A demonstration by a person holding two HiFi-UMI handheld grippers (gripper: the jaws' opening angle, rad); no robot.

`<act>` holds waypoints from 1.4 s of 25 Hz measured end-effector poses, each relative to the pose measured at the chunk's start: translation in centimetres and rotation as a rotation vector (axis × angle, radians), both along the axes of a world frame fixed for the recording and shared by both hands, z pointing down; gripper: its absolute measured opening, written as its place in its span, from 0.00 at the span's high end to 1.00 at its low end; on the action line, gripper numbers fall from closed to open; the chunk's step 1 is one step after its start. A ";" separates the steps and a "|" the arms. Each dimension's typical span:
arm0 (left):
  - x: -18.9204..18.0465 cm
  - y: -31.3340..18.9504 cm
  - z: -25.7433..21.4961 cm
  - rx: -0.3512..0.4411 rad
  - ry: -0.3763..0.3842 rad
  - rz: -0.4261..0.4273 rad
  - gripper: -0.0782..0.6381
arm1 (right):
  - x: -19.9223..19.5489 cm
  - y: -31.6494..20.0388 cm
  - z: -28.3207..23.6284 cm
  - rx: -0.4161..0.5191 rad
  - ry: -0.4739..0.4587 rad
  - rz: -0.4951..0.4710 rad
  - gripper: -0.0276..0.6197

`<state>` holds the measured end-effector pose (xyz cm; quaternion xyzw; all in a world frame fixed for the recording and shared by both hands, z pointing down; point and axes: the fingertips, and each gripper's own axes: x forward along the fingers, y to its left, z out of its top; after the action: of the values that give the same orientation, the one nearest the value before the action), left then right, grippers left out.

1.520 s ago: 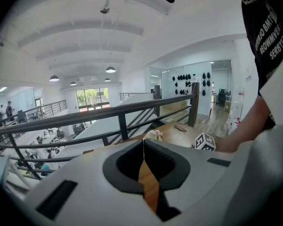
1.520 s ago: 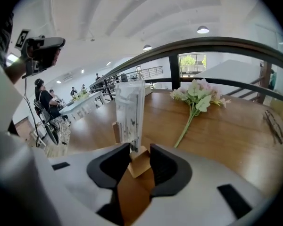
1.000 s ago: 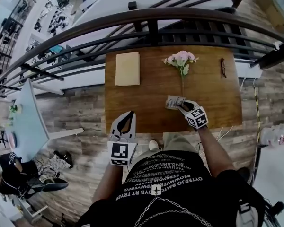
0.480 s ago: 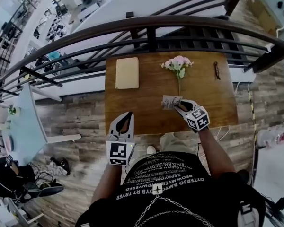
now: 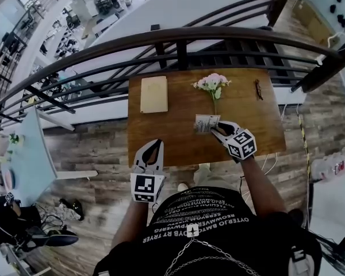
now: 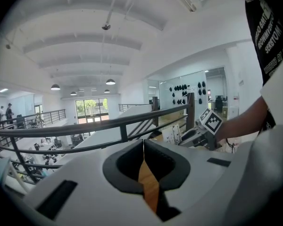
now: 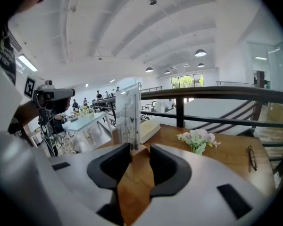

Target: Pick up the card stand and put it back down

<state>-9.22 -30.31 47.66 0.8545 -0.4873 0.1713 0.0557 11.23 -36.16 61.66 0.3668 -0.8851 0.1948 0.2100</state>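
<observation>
Surface (image 5: 161, 137): lying beside a railing (image 5: 178, 36).
Card stand (image 7: 128, 117): standing upright, right of centre, long axis rising.
Right gripper (image 7: 140, 149): fingers pinching its wooden base.
Left gripper (image 6: 142, 142): fingers pressing together, idling near-left, farther away.

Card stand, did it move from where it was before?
Yes. In the head view the card stand, clamped in the right gripper, now sits closer to the pink flowers.

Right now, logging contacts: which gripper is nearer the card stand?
Right. The right gripper grips the card stand by its wooden base; the left gripper, jaws together and empty, hangs by the table's near edge, off to the stand's left.
</observation>
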 end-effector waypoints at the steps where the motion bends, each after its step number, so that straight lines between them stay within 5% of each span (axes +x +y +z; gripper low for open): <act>1: -0.1 0.0 -0.1 0.002 -0.001 -0.001 0.85 | 0.1 0.0 -0.5 0.006 -0.006 0.003 0.74; 35: 2.5 1.9 -0.7 0.014 0.003 0.052 0.85 | 1.0 -0.1 -17.2 0.259 -0.096 -0.001 0.74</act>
<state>-6.73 -28.43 46.91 0.8675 -0.4659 0.1680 0.0462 12.20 -36.29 44.45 0.3808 -0.9120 0.0963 0.1183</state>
